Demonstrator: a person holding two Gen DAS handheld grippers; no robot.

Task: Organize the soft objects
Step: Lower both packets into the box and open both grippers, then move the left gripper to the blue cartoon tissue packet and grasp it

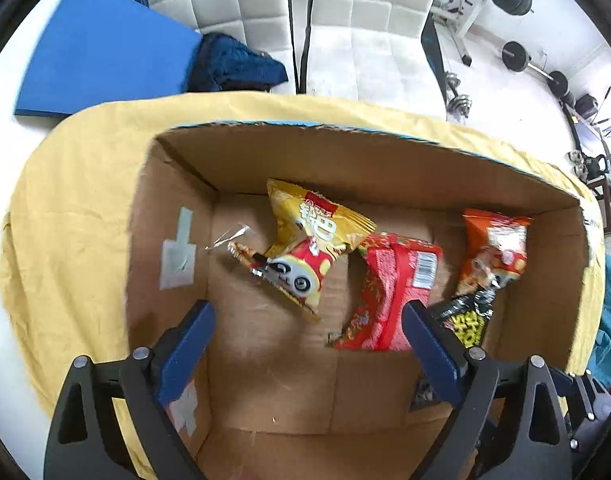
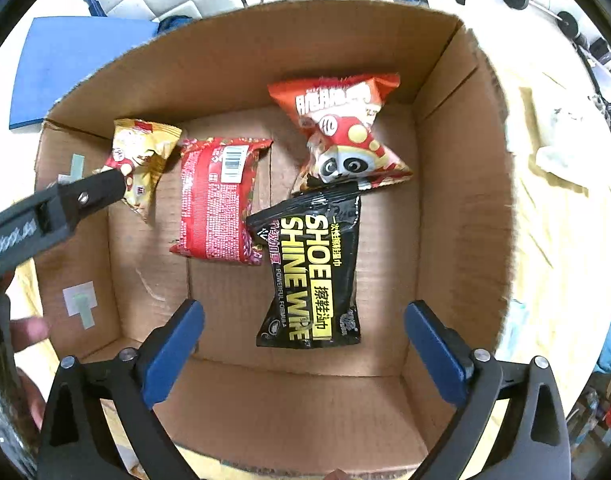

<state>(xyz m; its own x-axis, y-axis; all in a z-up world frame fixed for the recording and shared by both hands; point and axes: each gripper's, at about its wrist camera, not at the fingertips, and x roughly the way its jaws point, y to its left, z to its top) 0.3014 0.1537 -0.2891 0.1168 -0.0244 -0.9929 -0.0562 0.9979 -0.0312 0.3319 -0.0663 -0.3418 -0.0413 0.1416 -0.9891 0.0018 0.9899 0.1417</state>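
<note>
An open cardboard box [image 1: 173,216] [image 2: 465,184] holds several soft packets. A yellow panda snack bag [image 1: 309,240] [image 2: 141,160] lies at its left. A red barcode packet [image 1: 385,292] [image 2: 217,200] lies in the middle. An orange panda snack bag [image 1: 493,248] [image 2: 345,132] lies at the right. A black shoe-wipe pack [image 1: 469,316] [image 2: 313,272] lies in front of it. My left gripper [image 1: 309,316] is open and empty above the box floor; it also shows in the right wrist view [image 2: 105,188] over the yellow bag. My right gripper [image 2: 305,312] is open and empty above the black pack.
The box stands on a yellow cloth [image 1: 77,208] [image 2: 553,240]. A blue board [image 1: 101,56] [image 2: 73,60] and a dark blue cloth [image 1: 233,64] lie behind it, before white padded chairs [image 1: 361,12]. Gym weights [image 1: 517,56] are at the far right.
</note>
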